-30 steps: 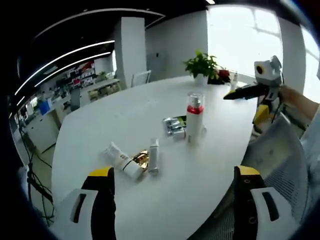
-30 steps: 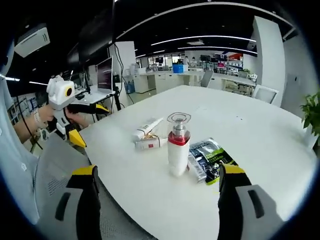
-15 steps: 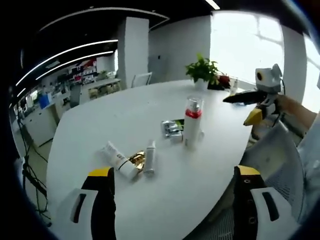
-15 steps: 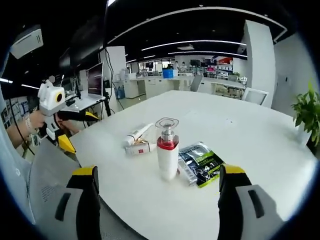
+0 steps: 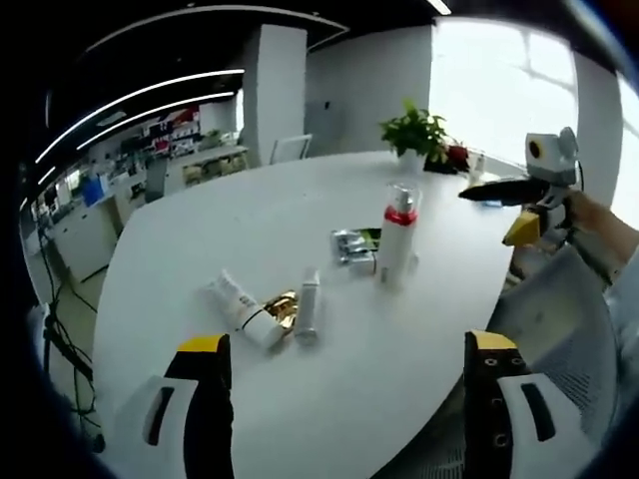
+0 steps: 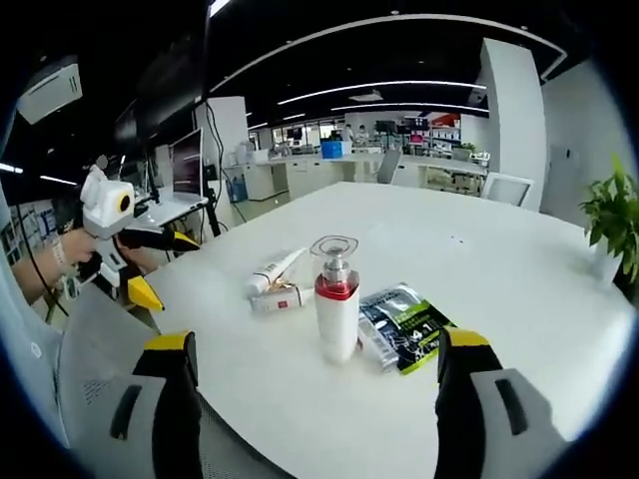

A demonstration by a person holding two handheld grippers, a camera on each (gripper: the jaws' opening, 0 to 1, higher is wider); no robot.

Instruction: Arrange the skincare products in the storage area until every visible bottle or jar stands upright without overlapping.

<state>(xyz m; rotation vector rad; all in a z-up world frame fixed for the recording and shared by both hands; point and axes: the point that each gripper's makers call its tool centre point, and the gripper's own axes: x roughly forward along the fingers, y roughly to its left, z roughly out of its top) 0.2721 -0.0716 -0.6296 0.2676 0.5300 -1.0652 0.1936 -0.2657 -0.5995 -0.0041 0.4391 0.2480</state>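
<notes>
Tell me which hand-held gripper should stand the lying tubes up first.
Left, probably. The lying tubes sit just ahead of the left hand-held gripper, open and empty. From the right hand-held gripper, the upright red-collared bottle stands partly in the way.

Open-plan office. Large white oval surface (image 5: 280,239). Potted green plant (image 5: 417,132) at its far edge, before a bright window (image 5: 499,80). White square pillar (image 5: 275,95). Dark ceiling with curved strip lights (image 6: 399,90). Desks with monitors (image 6: 190,165). Mesh chair (image 5: 559,329) alongside.
</notes>
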